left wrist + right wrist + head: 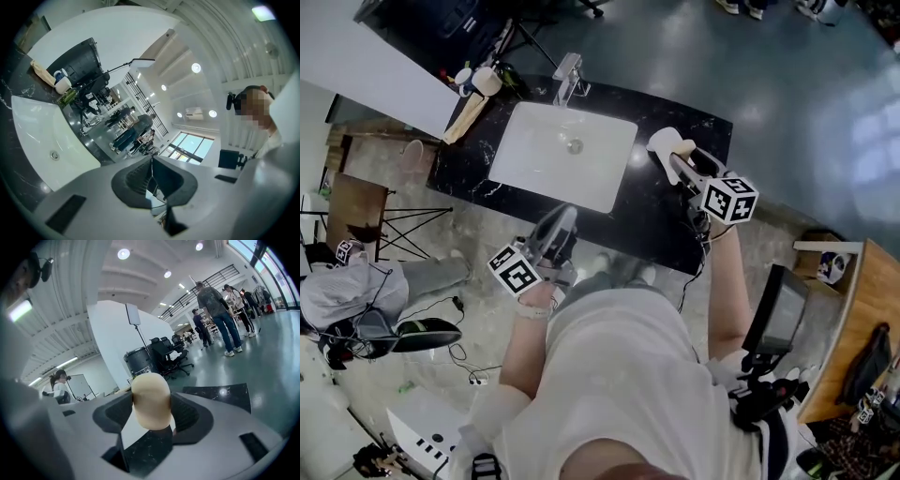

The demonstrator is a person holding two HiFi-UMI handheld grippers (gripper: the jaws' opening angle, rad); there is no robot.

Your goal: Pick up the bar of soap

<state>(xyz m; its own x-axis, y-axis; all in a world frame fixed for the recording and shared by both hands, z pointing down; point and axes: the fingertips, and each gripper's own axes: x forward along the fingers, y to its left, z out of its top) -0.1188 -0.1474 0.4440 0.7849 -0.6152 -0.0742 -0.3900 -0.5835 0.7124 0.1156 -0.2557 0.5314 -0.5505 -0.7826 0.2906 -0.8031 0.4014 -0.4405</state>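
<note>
A cream oval bar of soap (pixel 151 401) is clamped between the jaws of my right gripper (pixel 151 411), lifted off the black marble counter (pixel 661 220). In the head view the soap (pixel 669 143) hangs over the counter's right part, just right of the white sink (pixel 525 159), with the right gripper (pixel 677 157) shut on it. My left gripper (pixel 562 225) hovers near the counter's front edge, below the sink, its jaws together with nothing between them (pixel 151 176).
A chrome tap (pixel 568 79) stands behind the sink. Cups and a brush (pixel 478 89) lie at the counter's back left corner. A wooden chair (pixel 356 211) and a floor cable sit to the left. People stand far off across the hall (pixel 215 310).
</note>
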